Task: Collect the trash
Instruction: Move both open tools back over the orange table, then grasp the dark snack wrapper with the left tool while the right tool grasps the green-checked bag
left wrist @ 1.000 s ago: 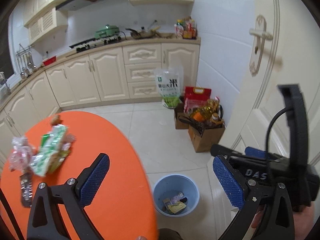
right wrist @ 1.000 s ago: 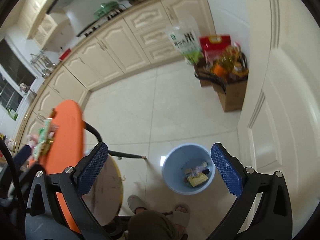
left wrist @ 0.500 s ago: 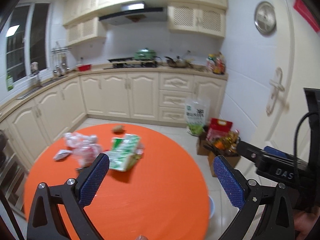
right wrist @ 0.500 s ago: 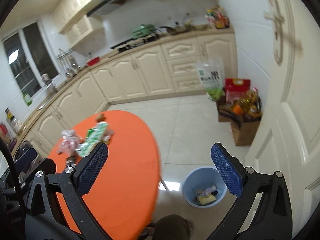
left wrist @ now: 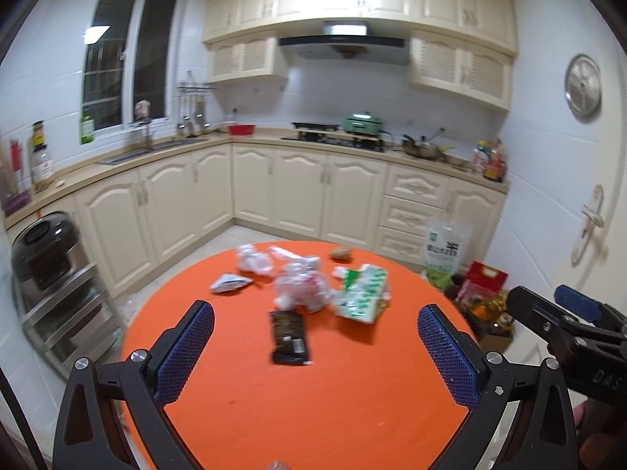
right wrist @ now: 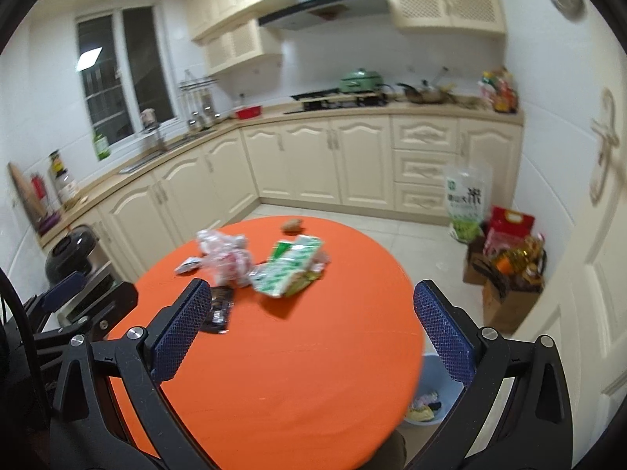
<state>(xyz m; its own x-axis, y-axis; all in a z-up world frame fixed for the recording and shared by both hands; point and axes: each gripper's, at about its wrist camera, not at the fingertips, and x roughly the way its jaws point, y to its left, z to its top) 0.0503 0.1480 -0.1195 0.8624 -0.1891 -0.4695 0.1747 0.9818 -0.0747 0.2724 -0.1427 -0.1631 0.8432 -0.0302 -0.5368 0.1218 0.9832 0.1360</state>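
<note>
Orange round worktop [left wrist: 313,399] carrying the trash, which we see gathered toward its far edge. We count six pieces in the left wrist view. One dark brown flat wrapper [left wrist: 289,337] lies nearest the middle, with a pale strip at its near end. One crumpled clear plastic bag [left wrist: 301,286] with pink showing through sits just beyond it. One green-and-white printed packet [left wrist: 363,293], puffed and creased, lies just to the right of the bag. One small white-and-grey wrapper [left wrist: 229,282] lies to the left, one crumpled white plastic scrap [left wrist: 254,259] sits beyond that, and one small brown lump [left wrist: 341,252] rests closest to the far edge. Motion blur softens all of them. We see one blue bin [right wrist: 429,403] on the floor under the worktop's right edge, with a few scraps inside. We hold two tools above the near edge: the left tool [left wrist: 315,352] and the right tool [right wrist: 313,329]. Each has its blue-padded fingers spread wide and holds nothing.
</note>
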